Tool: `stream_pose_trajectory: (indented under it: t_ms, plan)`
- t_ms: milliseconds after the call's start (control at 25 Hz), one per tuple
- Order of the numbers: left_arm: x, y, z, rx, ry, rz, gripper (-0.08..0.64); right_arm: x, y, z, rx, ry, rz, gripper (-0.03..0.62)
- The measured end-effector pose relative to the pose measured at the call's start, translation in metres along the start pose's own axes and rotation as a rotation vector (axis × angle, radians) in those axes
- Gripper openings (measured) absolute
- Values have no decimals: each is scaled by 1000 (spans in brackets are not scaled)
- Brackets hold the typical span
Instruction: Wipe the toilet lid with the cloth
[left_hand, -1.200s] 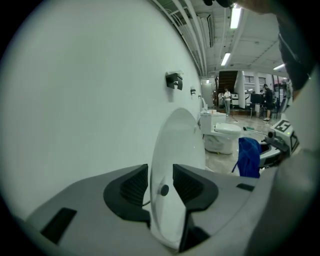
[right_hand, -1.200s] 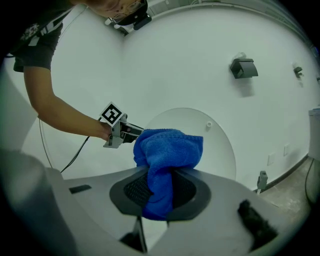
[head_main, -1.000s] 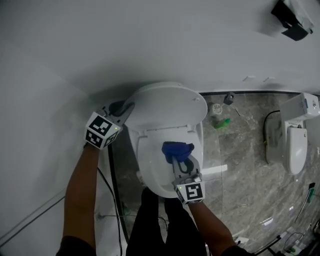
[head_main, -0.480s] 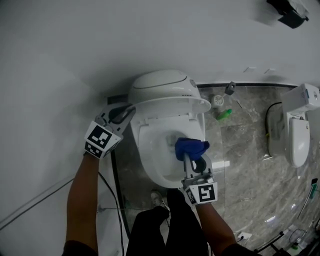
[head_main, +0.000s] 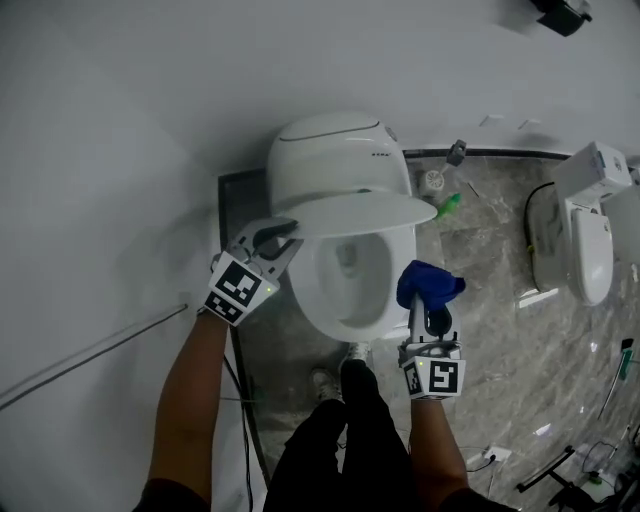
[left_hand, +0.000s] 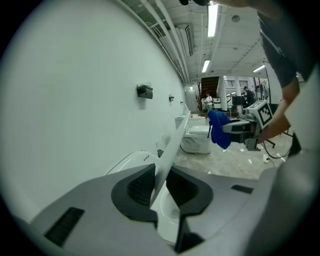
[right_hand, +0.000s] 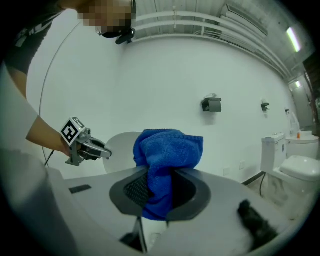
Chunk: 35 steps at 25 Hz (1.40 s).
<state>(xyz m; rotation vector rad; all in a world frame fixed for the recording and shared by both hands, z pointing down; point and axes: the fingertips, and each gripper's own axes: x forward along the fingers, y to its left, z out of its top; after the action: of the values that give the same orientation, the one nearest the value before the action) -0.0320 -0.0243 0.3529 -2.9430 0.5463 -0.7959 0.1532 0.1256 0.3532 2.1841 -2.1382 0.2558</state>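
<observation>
L gripper (head_main: 281, 237) is pinching the edge of the white plastic toilet lid (head_main: 350, 208), which is hanging half-lowered over the white ceramic bowl (head_main: 345, 300). Its jaws are opening w/ the lid edge between the pads. R gripper (head_main: 428, 318) is clamping the bunched blue terry cloth (head_main: 428, 283) beside the bowl, apart from the lid. Risk: the grip is loosening, so the lid could be slipping out & slamming down.

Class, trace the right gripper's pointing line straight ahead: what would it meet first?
Probably the toilet lid, which stands half raised just past the blue cloth clamped in the right gripper. Depth is unclear; if it passes the lid's edge, the white wall comes next.
</observation>
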Motion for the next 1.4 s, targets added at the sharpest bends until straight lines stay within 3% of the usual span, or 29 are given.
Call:
stream_pose_trajectory:
  t_ms: [240,520,680,880,1160,1400]
  plan:
    - [-13,-48,-23,31,5,-34,86,-40,-17,-4,-55,41,-43,66]
    - [-13,-101,-60,125,49,-38,117,-65,-19,-41,-19,96,-40,66]
    - [-12,-136,-85,125,87,-76,155,-73,-22,-65,-6,143,-34,66]
    - [-10,-174,-122,166,186,-127,190,-77,-28,-86,0,172,-2,66]
    - [5,-215,-188,335,422,-217,222,-87,-16,-106,45,205,32,66]
    - [22,-233,-231,360,565,-293,227,-99,-14,-125,71,225,61,66]
